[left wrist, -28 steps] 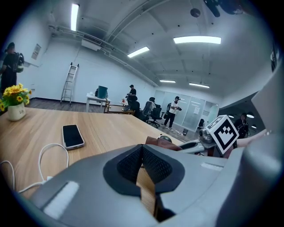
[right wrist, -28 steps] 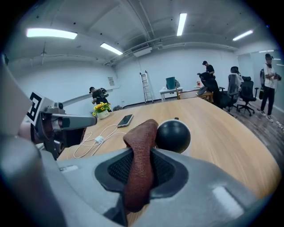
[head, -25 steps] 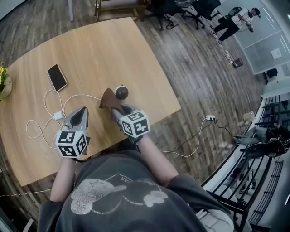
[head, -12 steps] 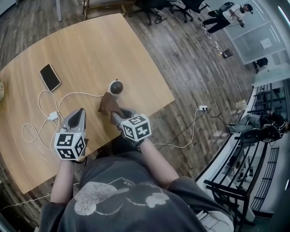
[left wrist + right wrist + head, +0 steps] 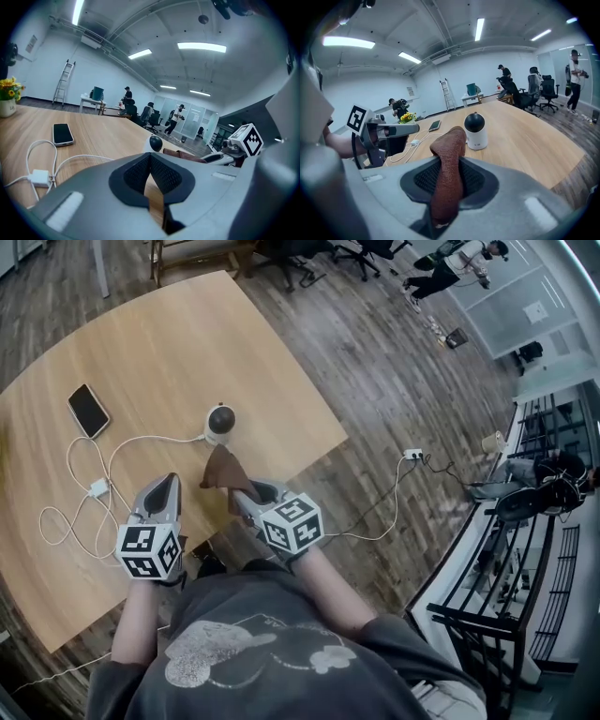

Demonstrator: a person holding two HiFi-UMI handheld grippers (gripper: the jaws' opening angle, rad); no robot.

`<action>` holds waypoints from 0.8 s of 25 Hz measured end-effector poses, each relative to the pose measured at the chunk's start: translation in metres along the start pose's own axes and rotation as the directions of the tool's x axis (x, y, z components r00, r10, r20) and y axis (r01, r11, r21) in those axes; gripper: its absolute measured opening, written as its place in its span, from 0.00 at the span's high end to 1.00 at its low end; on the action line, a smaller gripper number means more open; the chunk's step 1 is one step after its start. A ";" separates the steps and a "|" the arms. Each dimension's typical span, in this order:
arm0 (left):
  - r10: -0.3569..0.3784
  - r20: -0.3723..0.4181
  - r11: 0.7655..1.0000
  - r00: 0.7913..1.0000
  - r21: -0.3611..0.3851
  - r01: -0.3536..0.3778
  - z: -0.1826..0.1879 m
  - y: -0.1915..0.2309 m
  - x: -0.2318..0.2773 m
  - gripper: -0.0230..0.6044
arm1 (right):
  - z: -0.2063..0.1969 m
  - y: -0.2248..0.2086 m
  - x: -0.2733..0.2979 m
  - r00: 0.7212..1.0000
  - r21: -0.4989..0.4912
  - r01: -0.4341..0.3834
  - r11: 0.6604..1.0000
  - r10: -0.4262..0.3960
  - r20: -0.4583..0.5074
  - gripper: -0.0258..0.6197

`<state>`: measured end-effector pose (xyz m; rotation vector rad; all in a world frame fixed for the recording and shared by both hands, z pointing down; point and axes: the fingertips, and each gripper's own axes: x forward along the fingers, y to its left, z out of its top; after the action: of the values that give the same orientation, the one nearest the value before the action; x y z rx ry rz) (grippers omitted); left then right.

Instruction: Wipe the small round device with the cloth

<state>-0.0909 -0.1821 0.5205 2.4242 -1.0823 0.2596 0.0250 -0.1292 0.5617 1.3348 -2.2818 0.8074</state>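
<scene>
The right gripper (image 5: 450, 161) has its jaws closed on a brown cloth (image 5: 450, 140), which stands up between them in a bunched fold, its free end reaching out beyond the tips. The small round device (image 5: 220, 421), a white base under a black dome, sits on the wooden worktop (image 5: 178, 352) just beyond the cloth's far end and apart from it, near the worktop's right edge. The left gripper (image 5: 150, 157) hangs low over the near part of the worktop, to the left of the right gripper; its jaws meet at the tips with nothing between them, and only bare wood shows through the narrow gap behind. A white cable (image 5: 103, 465) runs left from beside the device, loops over the worktop and passes a small white plug (image 5: 97, 487). A phone (image 5: 87, 410) lies flat farther to the left, screen dark.
</scene>
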 end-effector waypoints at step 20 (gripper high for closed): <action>0.129 0.056 0.990 0.990 0.052 -0.131 -0.068 -0.145 -0.091 0.93 | -0.096 0.043 -0.160 0.984 -0.083 -0.152 0.985 0.159 0.076 0.84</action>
<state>-0.0432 -0.0051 0.4978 2.4246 -1.2748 0.2733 0.0674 0.0549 0.5310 1.1886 -2.4805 0.7174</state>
